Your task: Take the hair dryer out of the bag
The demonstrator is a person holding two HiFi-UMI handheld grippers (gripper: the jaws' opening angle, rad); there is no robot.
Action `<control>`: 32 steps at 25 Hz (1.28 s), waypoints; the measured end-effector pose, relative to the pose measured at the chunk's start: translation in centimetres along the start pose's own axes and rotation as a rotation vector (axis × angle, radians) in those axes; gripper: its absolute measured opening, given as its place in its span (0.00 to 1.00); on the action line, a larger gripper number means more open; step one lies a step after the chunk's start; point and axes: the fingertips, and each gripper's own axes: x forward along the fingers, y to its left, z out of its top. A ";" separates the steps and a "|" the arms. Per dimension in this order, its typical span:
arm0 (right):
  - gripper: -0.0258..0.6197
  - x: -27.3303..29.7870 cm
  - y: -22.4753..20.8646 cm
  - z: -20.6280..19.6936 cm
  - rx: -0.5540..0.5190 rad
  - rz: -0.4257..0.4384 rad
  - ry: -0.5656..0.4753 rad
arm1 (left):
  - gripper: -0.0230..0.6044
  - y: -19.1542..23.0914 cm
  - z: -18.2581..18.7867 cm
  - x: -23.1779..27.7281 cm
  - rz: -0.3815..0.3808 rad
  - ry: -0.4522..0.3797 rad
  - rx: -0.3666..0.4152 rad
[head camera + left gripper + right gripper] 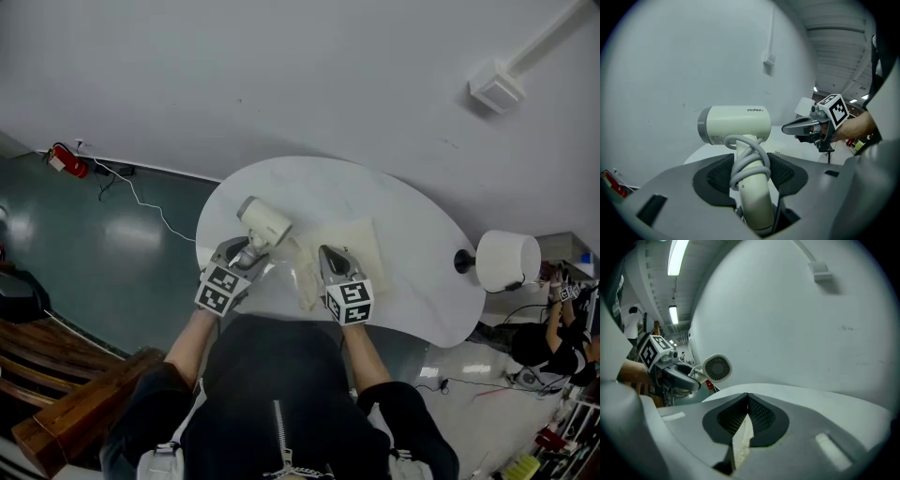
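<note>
A plain white wall fills most of the room from here, with a small white box fixed high up on it. Below it runs a dark green floor. Dark wooden furniture stands at the left. Far off at the right another person is bent over something. A rounded white tabletop sits against the wall, with a white lamp at its right edge. On the floor by the wall lies a red object, and a thin white cable trails past it.

A cream cloth bag lies flat in the middle of the tabletop, its near edge rumpled up. The right gripper has its fingers pressed together on a strip of that cream cloth.

The hair dryer is out of the bag. It is held up over the left part of the tabletop, just left of the bag and apart from it. The left gripper has its fingers clamped on the handle from either side, with the barrel sitting above them. The dryer is cream-white, with a grey band at the back of the barrel and small lettering on its side. It has a round grille at the rear. A pale grey cord is looped several times round the handle.
</note>
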 end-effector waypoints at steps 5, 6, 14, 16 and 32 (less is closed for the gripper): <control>0.04 -1.5 -0.1 4.0 -0.004 -0.040 -0.106 | 0.39 -0.2 2.8 -0.7 -0.011 -0.069 -0.004; 0.04 -1.9 -0.1 4.7 -0.003 -0.047 -0.127 | 0.39 -0.3 3.3 -0.9 -0.012 -0.081 -0.005; 0.04 -4.2 -0.2 9.1 0.010 -0.063 -0.270 | 0.39 -0.3 5.9 -1.5 -0.020 -0.141 0.010; 0.04 -4.4 -0.2 9.4 0.004 -0.065 -0.279 | 0.39 -0.3 6.2 -1.6 -0.021 -0.150 0.012; 0.04 -4.9 -0.5 9.5 0.014 -0.081 -0.291 | 0.39 -0.6 7.3 -1.8 -0.042 -0.183 0.027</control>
